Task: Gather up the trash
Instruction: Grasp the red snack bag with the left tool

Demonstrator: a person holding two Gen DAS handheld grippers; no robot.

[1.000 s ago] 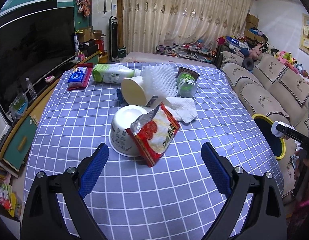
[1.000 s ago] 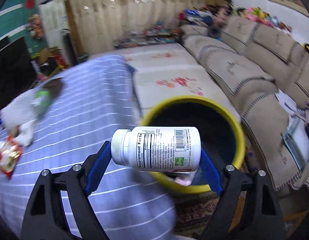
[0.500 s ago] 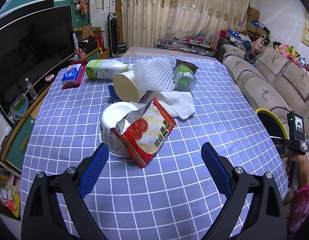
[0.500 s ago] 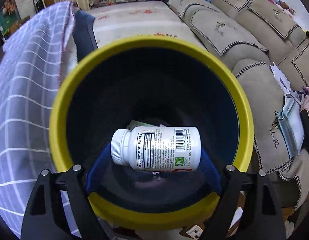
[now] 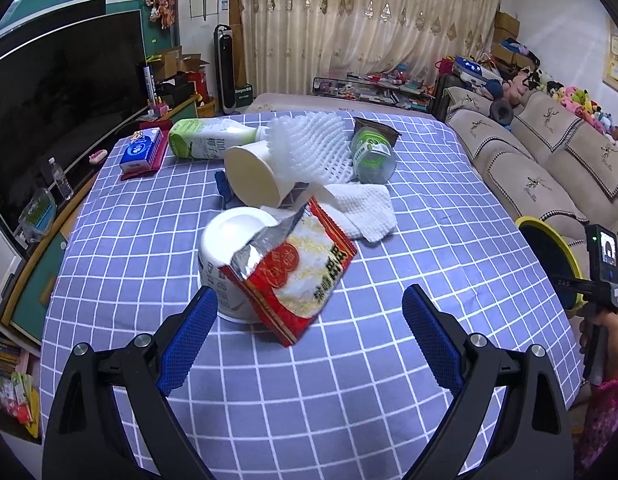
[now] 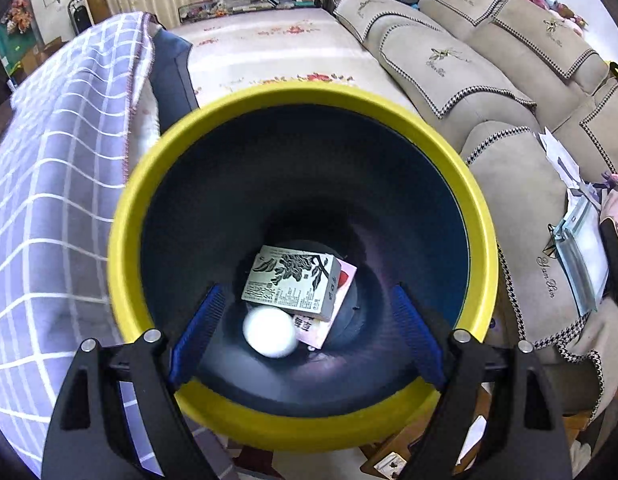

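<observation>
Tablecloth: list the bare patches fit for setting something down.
Bare tablecloth in front of the snack bag; also the right side, beside the napkin. Crowded at the centre and far end, around the cup and foam net.

White blurred object (image 6: 270,332) in bin (image 6: 125,240); identity unclear.

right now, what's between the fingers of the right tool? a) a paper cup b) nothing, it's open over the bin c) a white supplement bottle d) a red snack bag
b: the right tool is open with nothing between its blue pads, hanging over the yellow-rimmed bin, where a white bottle lies at the bottom beside a printed carton.
</observation>
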